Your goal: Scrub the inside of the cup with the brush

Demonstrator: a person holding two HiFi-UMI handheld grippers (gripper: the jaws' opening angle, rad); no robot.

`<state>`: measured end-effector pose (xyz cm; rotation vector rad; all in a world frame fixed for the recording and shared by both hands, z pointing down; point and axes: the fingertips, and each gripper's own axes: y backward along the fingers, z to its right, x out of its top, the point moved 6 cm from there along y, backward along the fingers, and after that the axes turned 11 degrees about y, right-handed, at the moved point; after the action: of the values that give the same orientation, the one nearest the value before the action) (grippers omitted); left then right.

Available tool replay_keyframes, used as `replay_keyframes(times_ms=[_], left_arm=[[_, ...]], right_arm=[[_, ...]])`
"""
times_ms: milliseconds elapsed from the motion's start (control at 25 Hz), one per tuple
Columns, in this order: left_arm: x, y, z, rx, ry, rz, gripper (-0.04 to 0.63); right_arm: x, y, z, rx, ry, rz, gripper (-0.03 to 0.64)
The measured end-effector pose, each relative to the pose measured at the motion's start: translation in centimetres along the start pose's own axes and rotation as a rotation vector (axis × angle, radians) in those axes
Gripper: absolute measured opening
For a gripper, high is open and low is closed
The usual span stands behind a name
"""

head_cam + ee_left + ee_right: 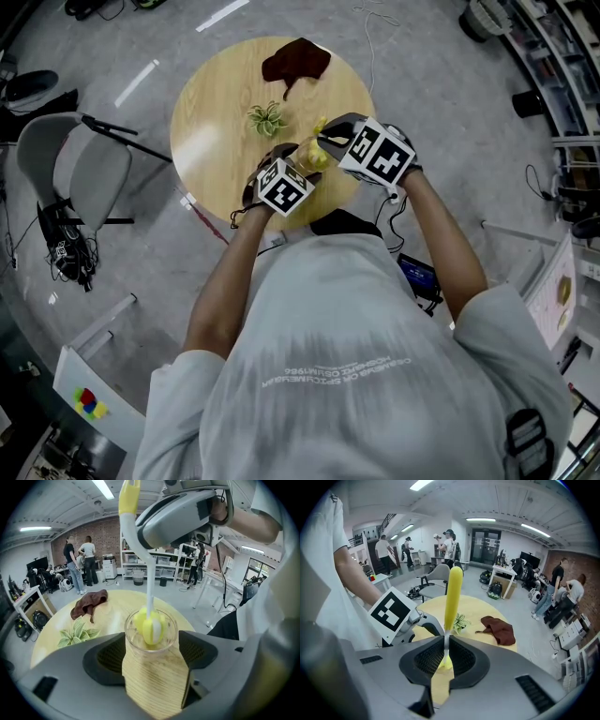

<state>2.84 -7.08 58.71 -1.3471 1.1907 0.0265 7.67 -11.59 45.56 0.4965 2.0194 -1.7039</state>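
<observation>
A clear glass cup (151,641) in a ribbed tan sleeve is clamped upright between the jaws of my left gripper (152,660). A brush with a yellow handle (452,592), a white stem and a yellow sponge head (151,624) stands in it, the head down inside the cup. My right gripper (446,655) is shut on the white stem just below the handle and hangs right above the cup. In the head view both grippers (283,184) (373,150) meet over the near edge of the round wooden table (211,112), with the cup and brush (312,150) between them.
On the table lie a small green plant (266,118) near the middle and a crumpled brown cloth (295,62) at the far side. A grey folding chair (70,164) stands to the left. Several people stand in the room behind.
</observation>
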Motion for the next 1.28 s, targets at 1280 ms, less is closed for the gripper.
replay_keyframes(times_ms=[1280], left_arm=[[-0.3, 0.4, 0.3, 0.004, 0.013, 0.005, 0.368]], right_arm=[[2.9, -0.8, -1.8, 0.099, -0.084, 0.117, 0.057]])
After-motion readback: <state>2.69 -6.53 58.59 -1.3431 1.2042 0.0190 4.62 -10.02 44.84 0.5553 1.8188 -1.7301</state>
